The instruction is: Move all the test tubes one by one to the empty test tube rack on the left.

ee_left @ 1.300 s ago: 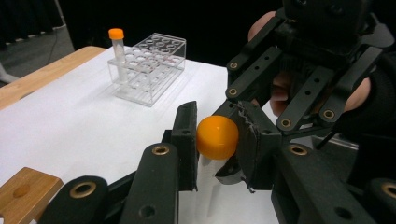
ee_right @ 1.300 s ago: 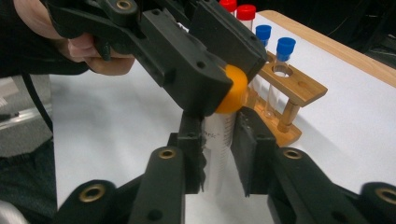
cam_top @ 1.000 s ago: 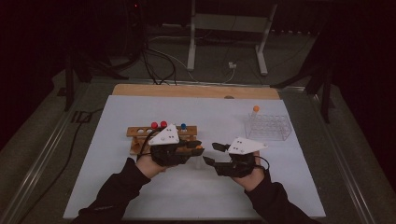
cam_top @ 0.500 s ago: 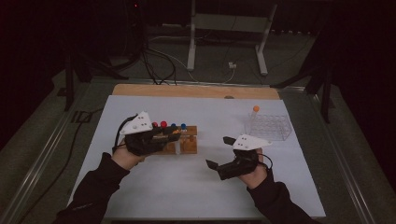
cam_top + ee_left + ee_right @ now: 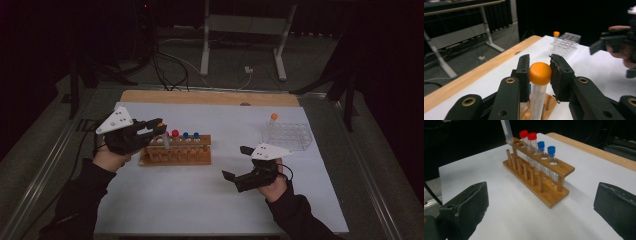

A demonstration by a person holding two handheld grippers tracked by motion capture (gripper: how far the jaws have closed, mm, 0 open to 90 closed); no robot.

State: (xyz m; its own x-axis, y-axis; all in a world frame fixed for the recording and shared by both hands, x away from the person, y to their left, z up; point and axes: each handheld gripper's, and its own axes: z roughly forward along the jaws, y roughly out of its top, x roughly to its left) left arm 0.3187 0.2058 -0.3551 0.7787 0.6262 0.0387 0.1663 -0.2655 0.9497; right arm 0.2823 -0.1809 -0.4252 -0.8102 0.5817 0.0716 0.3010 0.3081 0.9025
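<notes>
Clamped between the jaws of the left gripper (image 5: 539, 75), the clear plastic tube with the orange cap (image 5: 540, 73) has been lifted out of the wooden rack (image 5: 175, 155) since a moment ago — the pull is judged done, the carry toward the clear plastic tray (image 5: 290, 135) pending. The tube is seen above the rack's left end, while the right gripper (image 5: 235, 162) is held wide — empty.

The tube (image 5: 537, 97) in the black left gripper (image 5: 539, 75) is clear with an orange cap (image 5: 540, 73). The light wooden rack (image 5: 549, 192) holds two red-capped tubes (image 5: 528, 137) and two blue-capped tubes (image 5: 546, 147). The far right clear tray (image 5: 287, 136) bears an orange-capped tube (image 5: 272, 120). The table cover (image 5: 200, 200) is white.
</notes>
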